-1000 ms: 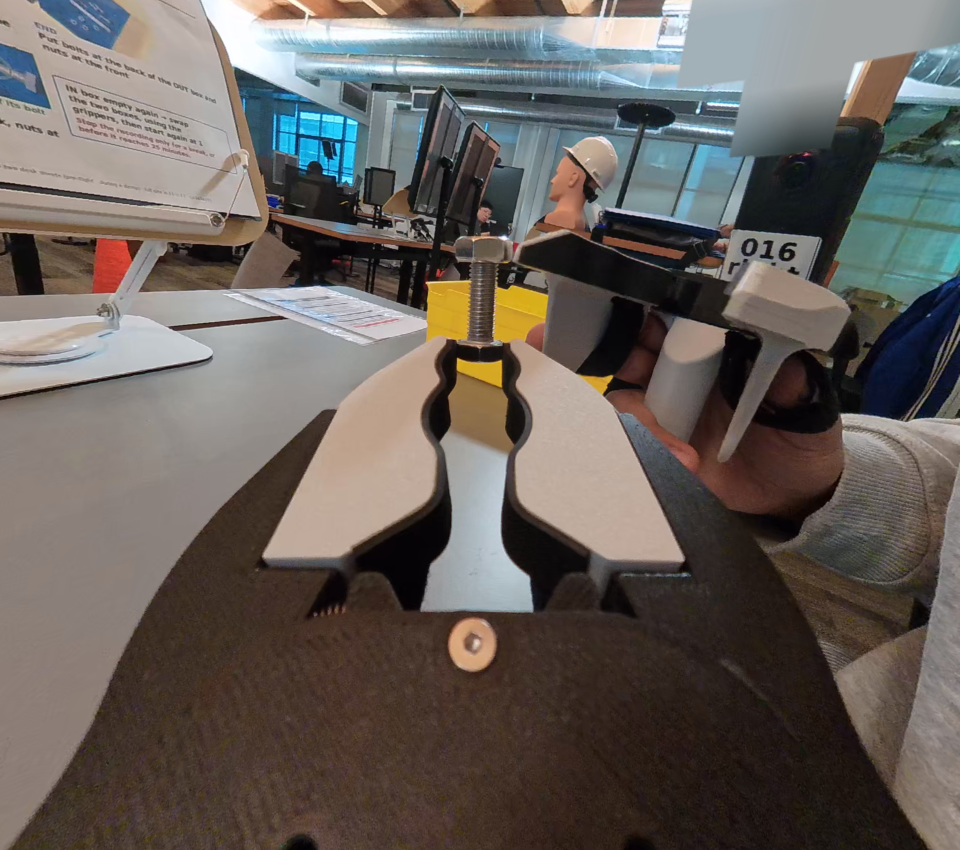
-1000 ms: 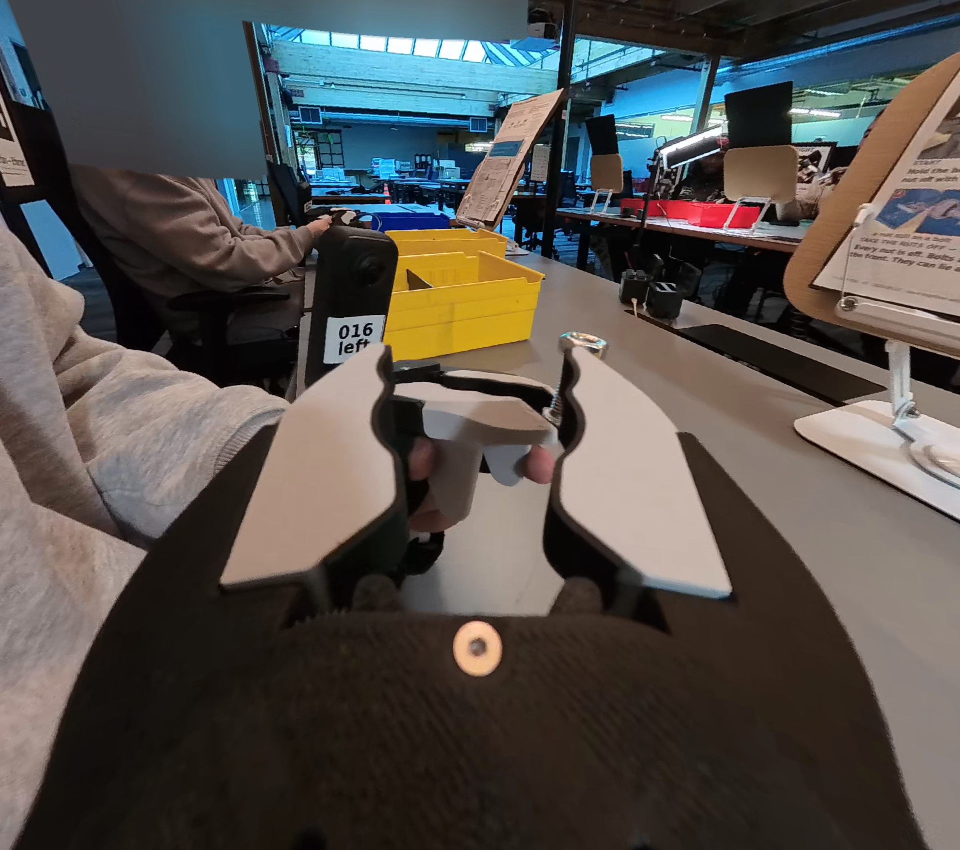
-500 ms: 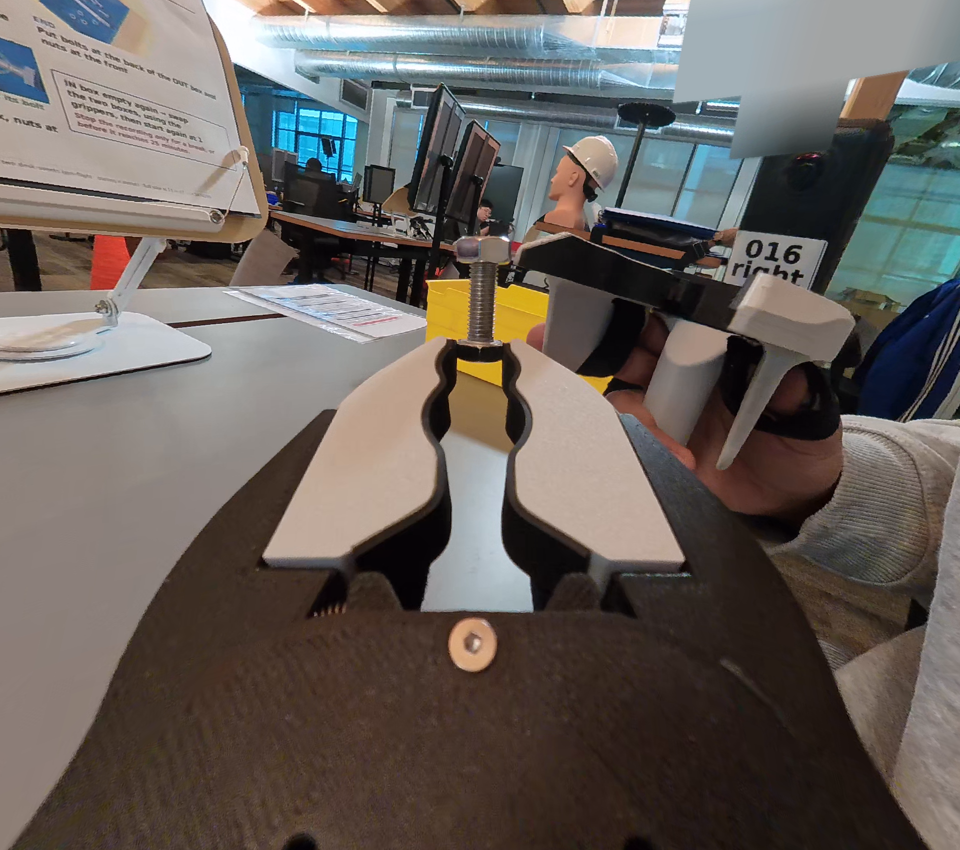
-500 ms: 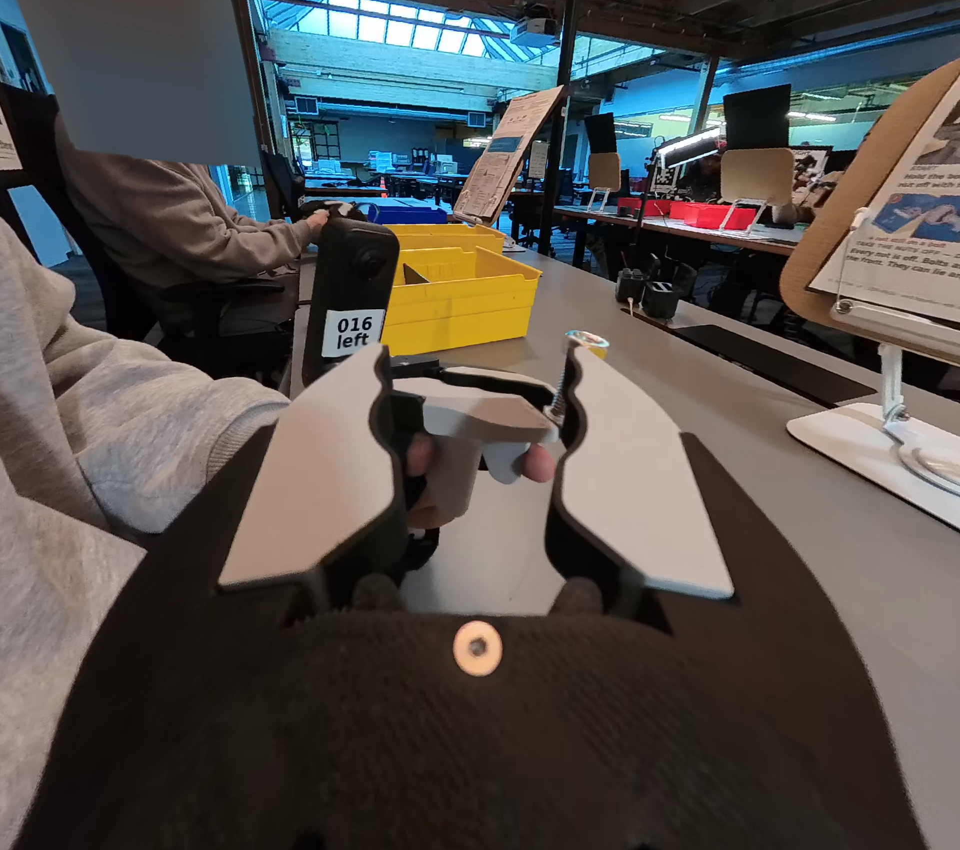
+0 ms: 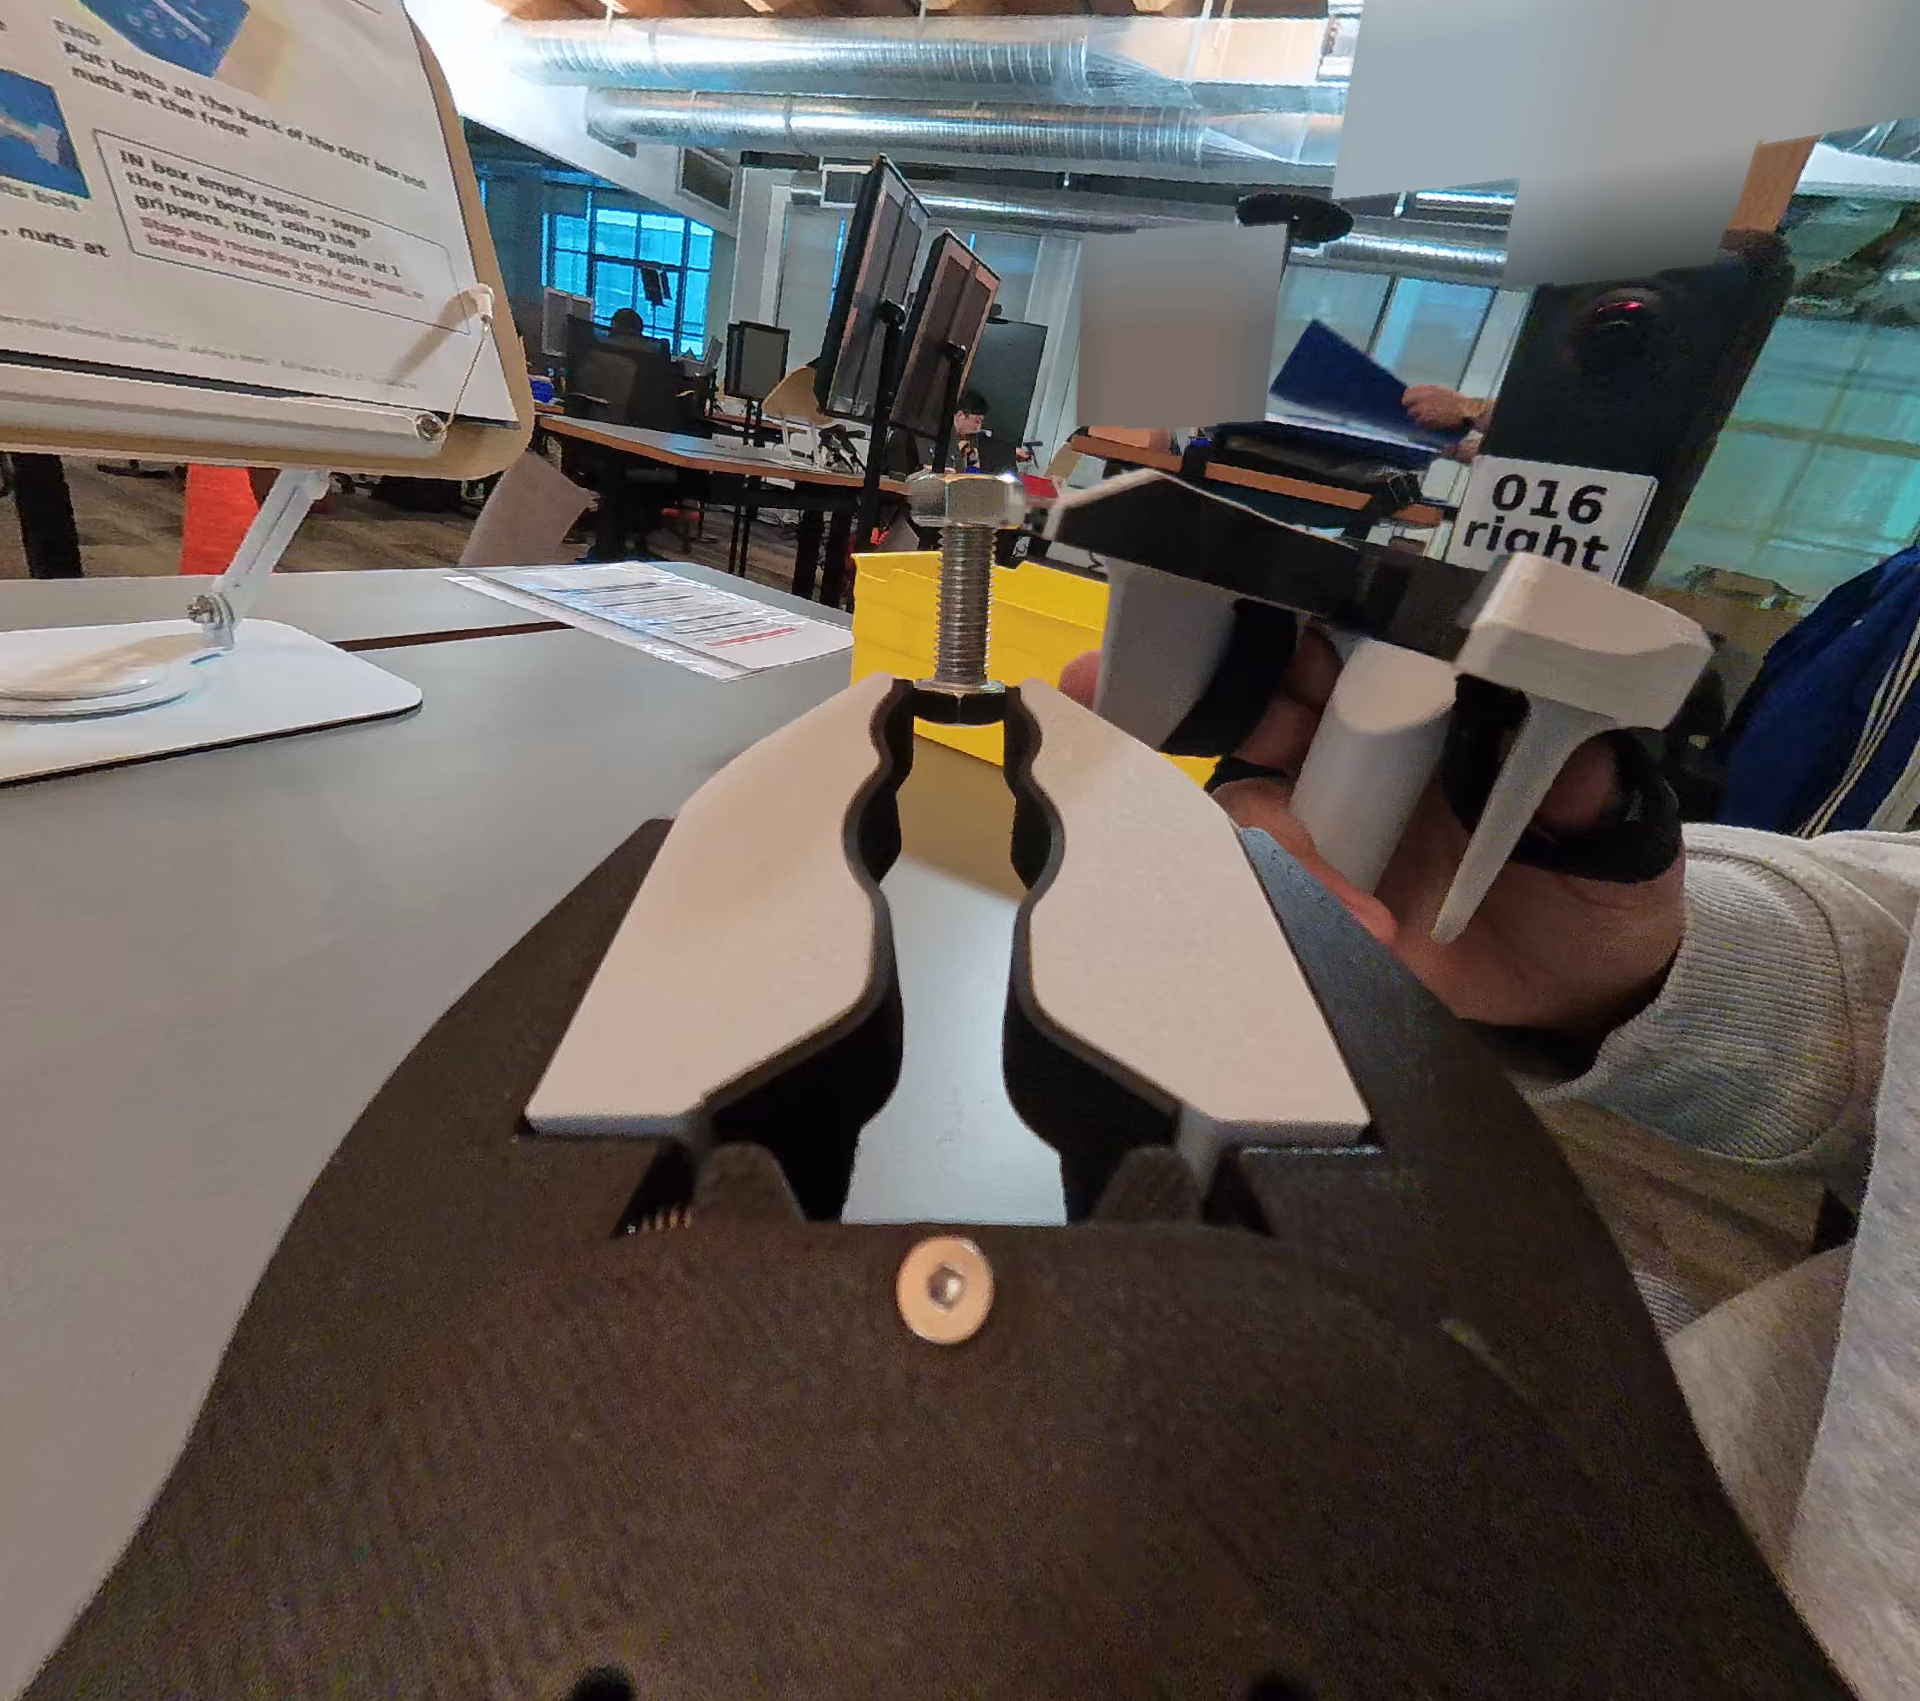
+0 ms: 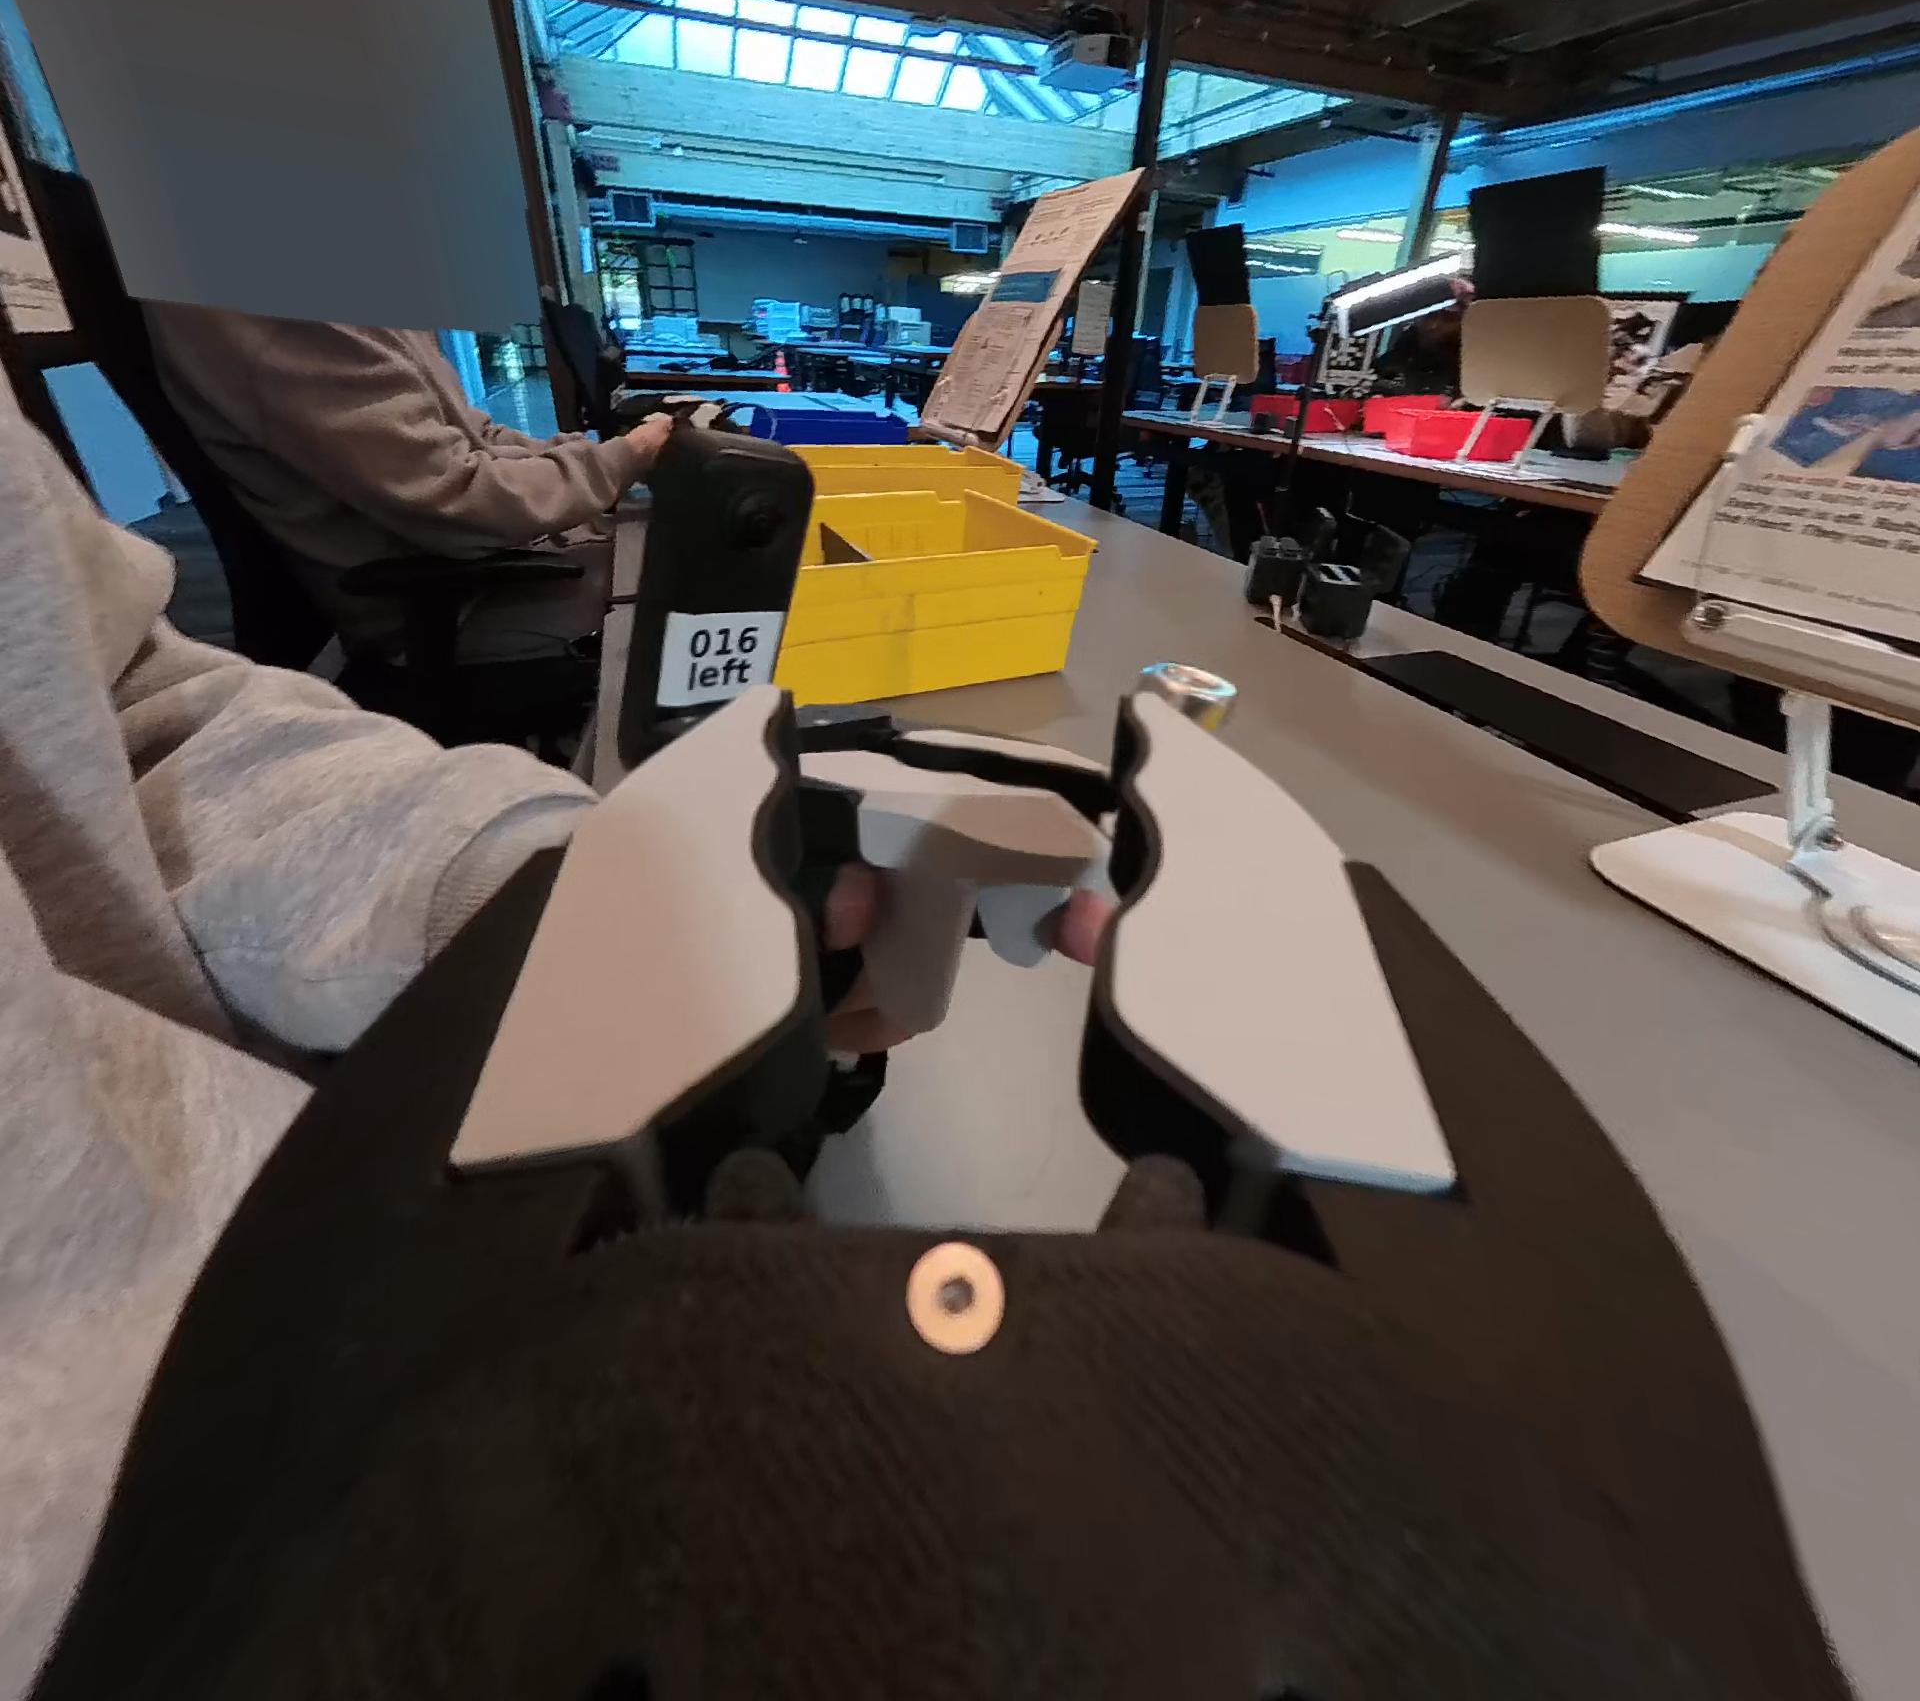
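My left gripper is shut on a nut at the lower end of a steel bolt, which stands upright with its hex head on top, above the grey table. My right gripper is open and empty. In the left wrist view it comes in from the right, its fingertip right beside the bolt head. In the right wrist view the bolt head shows just past the tip of the right finger, outside the jaws. The left gripper's handle and a hand show between the jaws.
Yellow bins stand on the table behind the grippers; one also shows in the left wrist view. An instruction sheet on a stand with a white base stands nearby. A laminated sheet and a black mat lie on the table.
The left gripper has held the bolt still. The right gripper has shifted slightly, so the bolt's shaft is now hidden behind its right finger and only the head shows.
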`<action>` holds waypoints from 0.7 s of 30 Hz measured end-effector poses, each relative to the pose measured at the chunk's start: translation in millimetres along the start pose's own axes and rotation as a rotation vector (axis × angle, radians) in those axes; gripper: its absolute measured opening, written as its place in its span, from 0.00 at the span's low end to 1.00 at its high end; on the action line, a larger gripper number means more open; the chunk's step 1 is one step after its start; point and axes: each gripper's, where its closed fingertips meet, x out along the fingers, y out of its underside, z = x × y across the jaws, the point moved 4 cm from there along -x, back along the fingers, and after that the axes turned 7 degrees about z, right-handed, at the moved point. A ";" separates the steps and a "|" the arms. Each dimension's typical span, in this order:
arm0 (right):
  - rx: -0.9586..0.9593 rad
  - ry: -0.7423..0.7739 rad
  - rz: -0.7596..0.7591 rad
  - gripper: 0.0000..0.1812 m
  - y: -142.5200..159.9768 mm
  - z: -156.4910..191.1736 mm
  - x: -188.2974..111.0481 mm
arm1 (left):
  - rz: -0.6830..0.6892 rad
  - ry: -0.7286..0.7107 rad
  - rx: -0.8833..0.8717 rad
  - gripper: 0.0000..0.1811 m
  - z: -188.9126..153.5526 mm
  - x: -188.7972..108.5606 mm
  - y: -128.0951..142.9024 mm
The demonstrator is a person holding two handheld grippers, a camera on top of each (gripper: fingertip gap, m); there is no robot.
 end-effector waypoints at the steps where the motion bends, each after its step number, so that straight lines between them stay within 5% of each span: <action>1: -0.005 0.005 0.005 0.32 0.1 0.0 0.3 | 0.000 -0.002 0.001 0.09 0.4 -0.1 0.0; 10: 0.047 0.068 -0.011 0.42 1.9 -13.1 -1.2 | 0.009 0.019 0.009 0.10 -3.3 1.2 1.5; 21: 0.035 0.044 -0.021 0.36 -0.5 -9.0 -2.4 | 0.005 0.008 0.000 0.09 -0.5 0.3 0.8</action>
